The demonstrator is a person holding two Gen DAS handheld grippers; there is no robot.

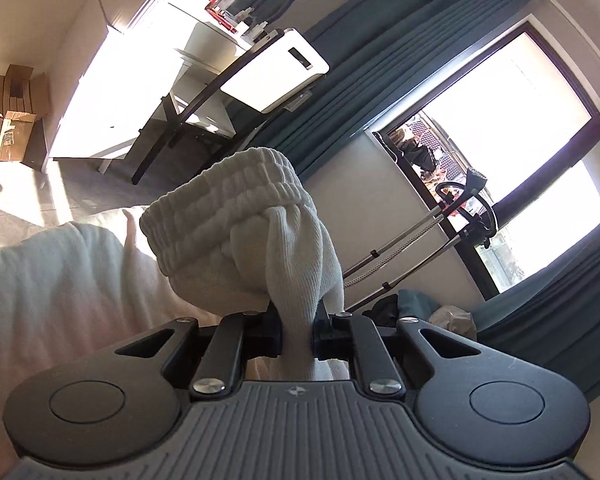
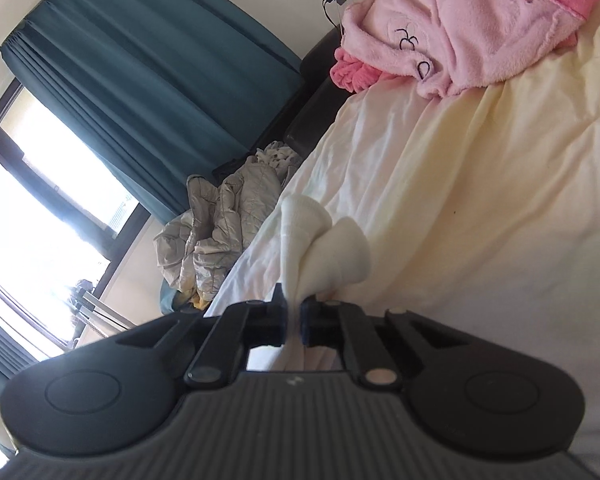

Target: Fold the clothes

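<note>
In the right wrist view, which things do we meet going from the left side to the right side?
Window → teal curtain → crumpled grey quilted jacket → white sock held in the right tongs → pale yellow bedsheet; the pink fleece garment lies at upper right.

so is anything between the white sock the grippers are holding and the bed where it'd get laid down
Nothing visible does. Both the left gripper and right gripper already pinch the white sock, and the cream bedsheet beside it is bare; the pink robe lies farther off.

Both wrist views tilted, close over bed (image 2: 480, 200), sharing teal curtains (image 1: 380, 76)
</note>
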